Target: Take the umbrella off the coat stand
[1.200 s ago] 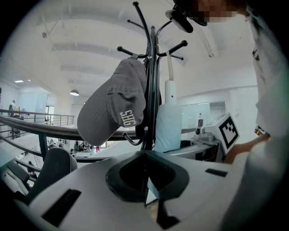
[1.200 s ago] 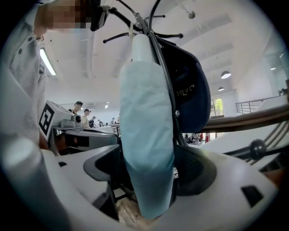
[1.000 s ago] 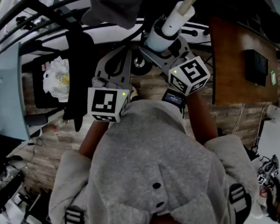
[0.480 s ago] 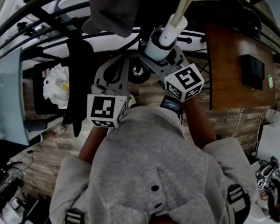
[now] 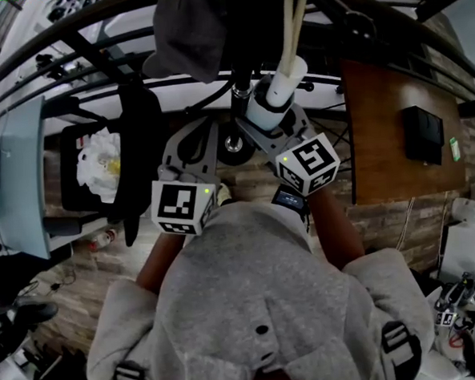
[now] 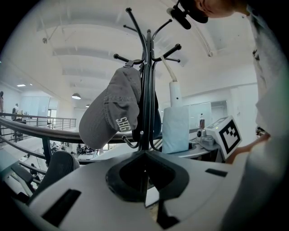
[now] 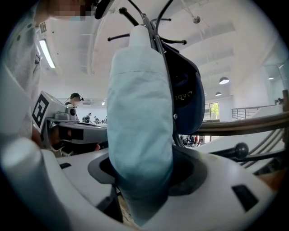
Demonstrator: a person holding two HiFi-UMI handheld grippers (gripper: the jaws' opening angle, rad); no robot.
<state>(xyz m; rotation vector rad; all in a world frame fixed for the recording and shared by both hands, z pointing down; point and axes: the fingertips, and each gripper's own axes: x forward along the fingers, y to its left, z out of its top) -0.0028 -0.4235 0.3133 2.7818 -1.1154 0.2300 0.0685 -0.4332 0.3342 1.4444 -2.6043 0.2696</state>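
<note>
Umbrella (image 7: 140, 113), pale blue and folded, is standing upright in the middle of the right gripper view. The right gripper (image 7: 145, 182) is clamping it there, its jaws having just been closing on the fabric. The left gripper (image 6: 144, 178) is pinching the coat stand (image 6: 147, 81) pole with narrow jaws. In the left gripper view, a grey cap (image 6: 113, 108) is hanging left of the pole, and the umbrella is sitting just right of it.

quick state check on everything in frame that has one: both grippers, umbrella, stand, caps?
umbrella: folded, hanging on the coat stand, not yet lifted off.
coat stand: upright.
right gripper: jaws have just been closing, now shut on the umbrella.
left gripper: shut, empty.
grey cap: hanging on a hook.
dark blue cap: hanging on the stand, behind the umbrella.
</note>
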